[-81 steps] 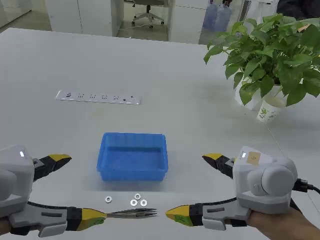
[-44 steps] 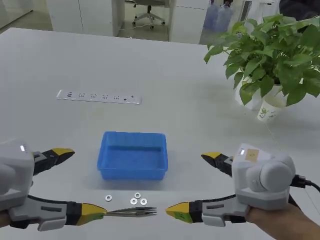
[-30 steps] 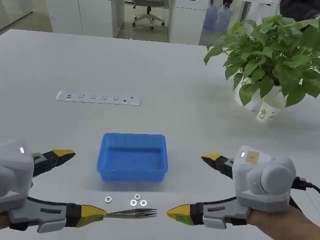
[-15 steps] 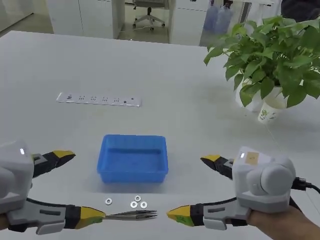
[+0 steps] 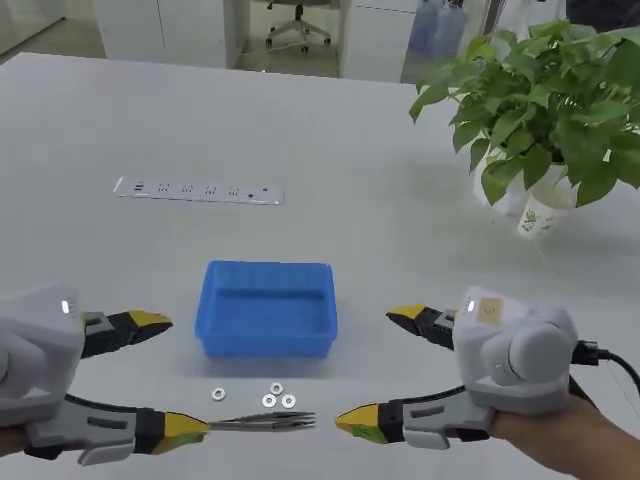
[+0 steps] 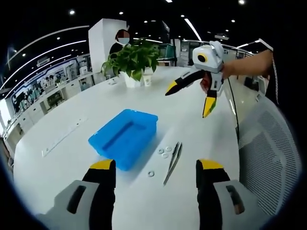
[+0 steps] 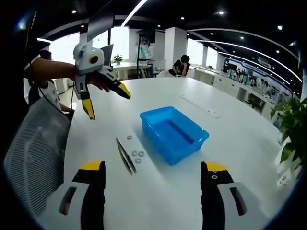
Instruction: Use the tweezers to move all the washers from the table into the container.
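Steel tweezers [image 5: 265,423] lie flat on the white table near its front edge, between my two grippers. Several small washers [image 5: 276,396] rest just beyond them, one more washer [image 5: 218,394] a little to the left. A blue container [image 5: 267,310] stands behind the washers with nothing in it. My left gripper [image 5: 168,376] is open at the left, my right gripper [image 5: 380,372] open at the right; neither holds anything. The left gripper view has the tweezers [image 6: 172,161], washers [image 6: 164,152] and container [image 6: 124,137] ahead of its jaws. The right gripper view has the tweezers [image 7: 125,155], washers [image 7: 137,156] and container [image 7: 173,132].
A white power strip [image 5: 197,192] lies further back on the left. A potted plant [image 5: 545,110] stands at the back right. Bare table [image 5: 330,150] spreads around the container. A mesh office chair [image 7: 33,158] sits at the table's edge; people are behind in the room.
Both grippers have edged slightly inward toward the tweezers. The head camera shifted a little. Tweezers, washers and container lie where they were.
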The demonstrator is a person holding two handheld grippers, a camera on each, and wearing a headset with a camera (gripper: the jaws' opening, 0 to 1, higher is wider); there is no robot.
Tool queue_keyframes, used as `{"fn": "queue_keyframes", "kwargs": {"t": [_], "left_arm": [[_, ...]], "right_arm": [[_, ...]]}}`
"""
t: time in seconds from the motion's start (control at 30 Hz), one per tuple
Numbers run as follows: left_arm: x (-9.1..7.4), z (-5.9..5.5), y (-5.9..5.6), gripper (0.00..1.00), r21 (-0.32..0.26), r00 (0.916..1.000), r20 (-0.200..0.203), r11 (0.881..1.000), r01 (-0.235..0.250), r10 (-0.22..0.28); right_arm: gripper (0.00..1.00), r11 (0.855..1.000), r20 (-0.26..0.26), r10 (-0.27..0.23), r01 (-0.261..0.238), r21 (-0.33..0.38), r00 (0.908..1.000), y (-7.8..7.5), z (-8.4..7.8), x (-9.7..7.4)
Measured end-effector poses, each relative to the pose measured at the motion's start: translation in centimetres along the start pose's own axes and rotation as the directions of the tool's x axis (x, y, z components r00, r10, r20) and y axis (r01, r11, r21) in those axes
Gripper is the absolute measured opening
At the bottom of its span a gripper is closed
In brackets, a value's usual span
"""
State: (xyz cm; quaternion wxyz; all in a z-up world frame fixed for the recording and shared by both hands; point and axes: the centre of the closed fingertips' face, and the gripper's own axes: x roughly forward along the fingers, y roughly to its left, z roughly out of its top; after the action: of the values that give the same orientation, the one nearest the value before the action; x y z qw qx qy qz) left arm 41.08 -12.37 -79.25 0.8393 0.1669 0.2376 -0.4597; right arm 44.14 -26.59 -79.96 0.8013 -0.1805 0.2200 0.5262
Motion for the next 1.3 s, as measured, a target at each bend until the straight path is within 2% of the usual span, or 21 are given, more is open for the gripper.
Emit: {"fn": "queue_keyframes", "kwargs": {"t": [0.2, 0.47, 0.8, 1.03, 1.3], "left_arm": [[0.4, -0.4, -0.5, 0.62, 0.033, 0.9995, -0.022, 0.999, 0.024, -0.023], [1.1, -1.1, -0.8, 0.52, 0.063, 0.9973, -0.059, 0.997, 0.048, -0.044], [1.9, -2.4, -1.3, 0.4, 0.12, 0.9885, -0.13, 0.988, 0.093, -0.077], [2.6, -3.5, -1.6, 0.31, 0.152, 0.9771, -0.182, 0.979, 0.139, -0.111], [3.7, -5.1, -1.7, 0.25, 0.182, 0.958, -0.247, 0.964, 0.194, -0.146]], "right_arm": [[0.75, 0.998, -0.027, 0.032, -0.033, -0.046, 0.9991, 0.6, -0.4, 0.5], [0.61, 0.992, -0.054, 0.082, -0.086, -0.087, 0.9952, 1.4, -0.9, 1.1], [0.5, 0.979, -0.092, 0.149, -0.16, -0.128, 0.9846, 2.3, -1.3, 2.3], [0.42, 0.966, -0.125, 0.194, -0.212, -0.151, 0.973, 2.9, -1.9, 3.0], [0.34, 0.943, -0.169, 0.249, -0.278, -0.183, 0.9537, 3.8, -2.5, 3.9]]}}
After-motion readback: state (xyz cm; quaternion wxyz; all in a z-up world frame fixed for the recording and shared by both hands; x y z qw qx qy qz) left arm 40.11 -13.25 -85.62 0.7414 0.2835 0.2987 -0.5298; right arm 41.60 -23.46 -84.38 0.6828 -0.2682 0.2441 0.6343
